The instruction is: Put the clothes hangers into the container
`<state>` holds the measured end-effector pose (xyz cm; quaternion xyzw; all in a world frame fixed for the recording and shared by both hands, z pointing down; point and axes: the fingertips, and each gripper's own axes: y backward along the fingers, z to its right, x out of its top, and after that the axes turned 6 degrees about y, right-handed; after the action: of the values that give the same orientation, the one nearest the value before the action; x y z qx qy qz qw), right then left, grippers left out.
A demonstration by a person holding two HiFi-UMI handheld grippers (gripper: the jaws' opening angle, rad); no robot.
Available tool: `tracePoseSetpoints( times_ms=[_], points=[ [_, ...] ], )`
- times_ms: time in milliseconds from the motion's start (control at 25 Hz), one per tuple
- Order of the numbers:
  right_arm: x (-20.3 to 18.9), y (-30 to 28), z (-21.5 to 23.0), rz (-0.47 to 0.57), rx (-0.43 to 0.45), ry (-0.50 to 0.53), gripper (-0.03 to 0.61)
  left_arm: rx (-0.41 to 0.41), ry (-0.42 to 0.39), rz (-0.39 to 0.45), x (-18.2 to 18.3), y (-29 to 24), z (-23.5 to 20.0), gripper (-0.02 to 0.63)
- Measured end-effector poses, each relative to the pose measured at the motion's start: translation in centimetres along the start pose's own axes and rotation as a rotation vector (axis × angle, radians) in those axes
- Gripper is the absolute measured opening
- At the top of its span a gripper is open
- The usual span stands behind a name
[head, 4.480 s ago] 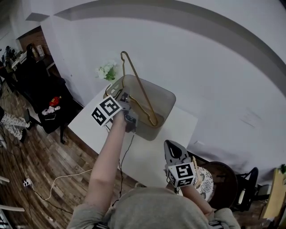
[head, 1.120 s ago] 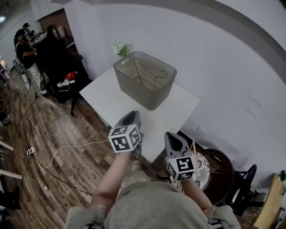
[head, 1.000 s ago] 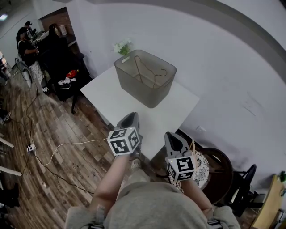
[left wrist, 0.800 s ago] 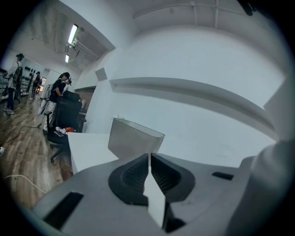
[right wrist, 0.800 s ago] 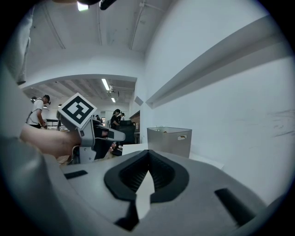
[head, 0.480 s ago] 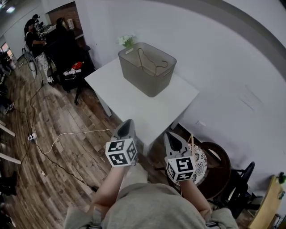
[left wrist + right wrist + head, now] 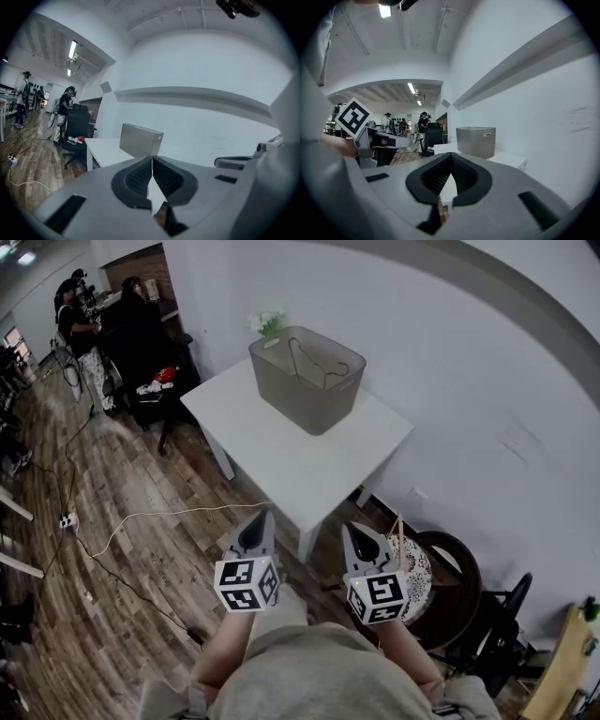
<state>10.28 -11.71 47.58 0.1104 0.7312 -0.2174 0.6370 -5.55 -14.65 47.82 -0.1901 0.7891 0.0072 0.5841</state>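
A grey see-through container (image 7: 307,381) stands at the far end of the white table (image 7: 300,451), with a thin brown clothes hanger (image 7: 314,365) lying inside it. Both grippers hang off the table's near edge, close to my body and well short of the container. My left gripper (image 7: 264,513) is shut and empty, its pads meeting in the left gripper view (image 7: 152,157). My right gripper (image 7: 352,527) is also shut with nothing in it (image 7: 451,153). The container (image 7: 140,139) (image 7: 476,141) shows far ahead in both gripper views.
A round stool with a patterned cushion (image 7: 424,570) stands just right of my right gripper, a thin wooden stick (image 7: 397,529) leaning by it. White flowers (image 7: 267,322) sit behind the container. A dark office chair (image 7: 150,381), people (image 7: 73,310) and a white floor cable (image 7: 141,521) lie left.
Both grippers have drawn back from the table towards my body. The left one moved more and has gone from over the table's near corner to above the floor. The hanger stays in the container.
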Motion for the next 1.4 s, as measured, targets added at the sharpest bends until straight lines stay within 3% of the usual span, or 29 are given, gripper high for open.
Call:
tracePoseSetpoints(
  times_ms=[600, 1400],
  points=[
    [-0.8, 1.9, -1.3, -0.004, 0.005, -0.007, 0.002, -0.048, -0.019, -0.023, -2.3, 3.3, 1.2, 0.009],
    [-0.6, 2.2, -1.1, 0.006, -0.017, -0.028, 0.000, -0.034, 0.024, -0.022, -2.1, 3.6, 0.5, 0.009]
  ],
)
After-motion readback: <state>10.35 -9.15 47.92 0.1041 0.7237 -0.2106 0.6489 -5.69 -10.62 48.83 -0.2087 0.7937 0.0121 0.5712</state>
